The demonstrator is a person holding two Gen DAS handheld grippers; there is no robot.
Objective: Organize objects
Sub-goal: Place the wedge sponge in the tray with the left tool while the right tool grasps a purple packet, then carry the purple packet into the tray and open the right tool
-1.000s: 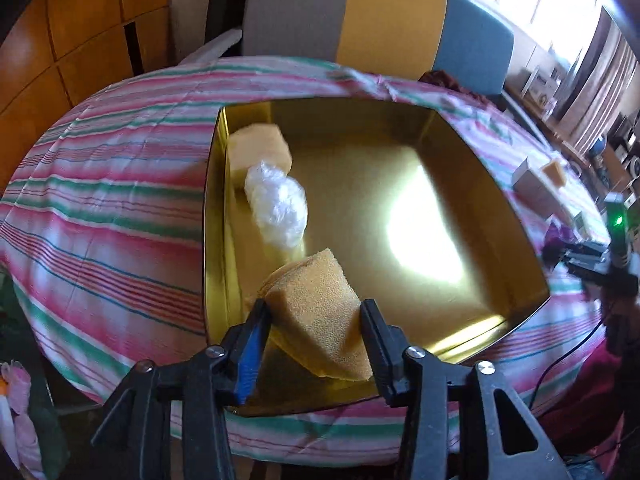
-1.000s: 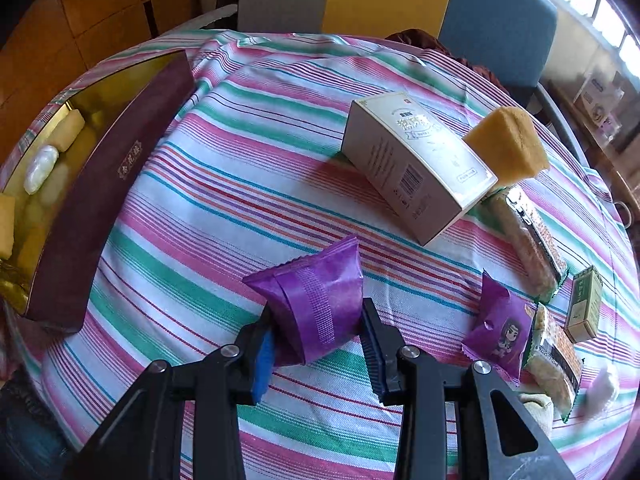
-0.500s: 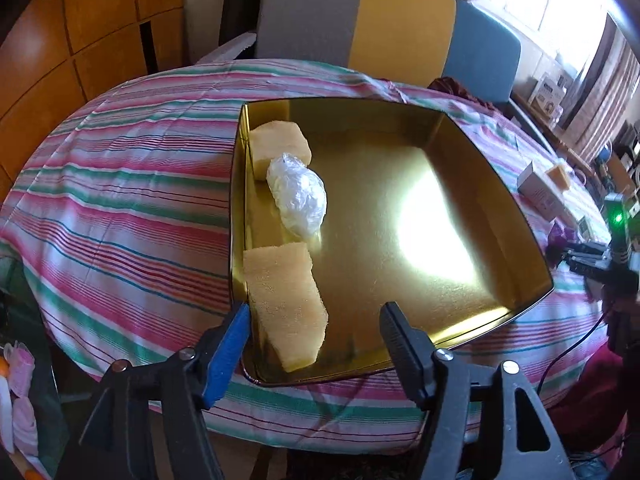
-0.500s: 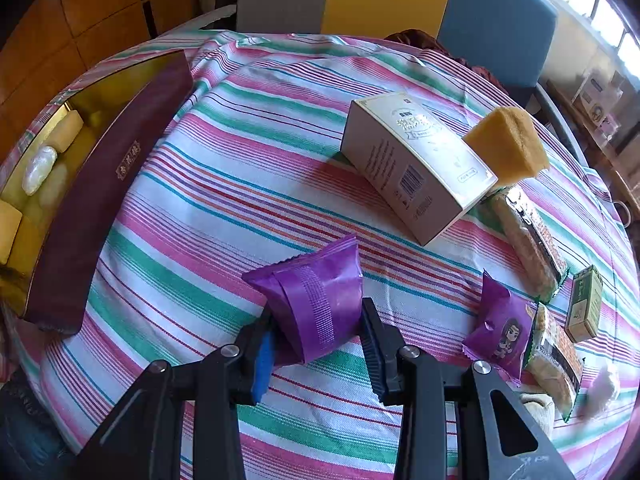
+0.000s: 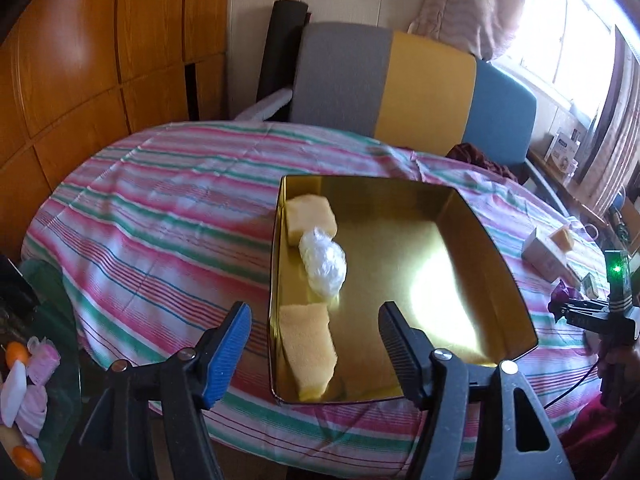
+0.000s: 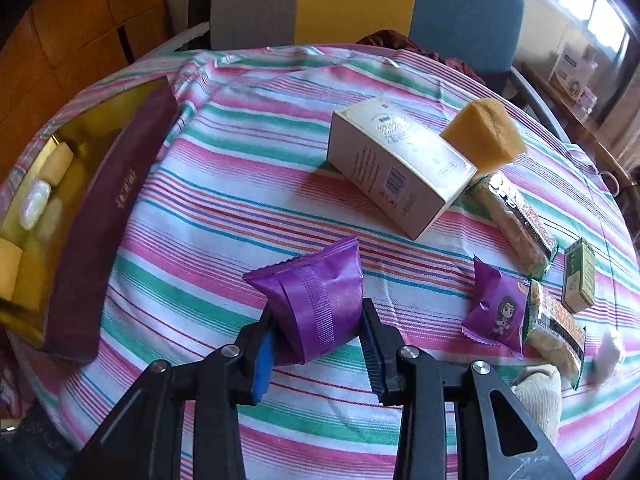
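My left gripper (image 5: 314, 350) hangs spread wide over the near edge of the tin (image 5: 516, 304), nothing in it. My right gripper (image 6: 318, 340) pinches a purple packet (image 6: 316, 304) above the cloth (image 6: 240, 184). Farther off sits a box (image 6: 396, 172).

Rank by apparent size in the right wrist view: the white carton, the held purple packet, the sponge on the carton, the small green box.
1. White carton
2. Held purple packet, nearest the camera, so its rank against the carton is unsure
3. Sponge
4. Small green box
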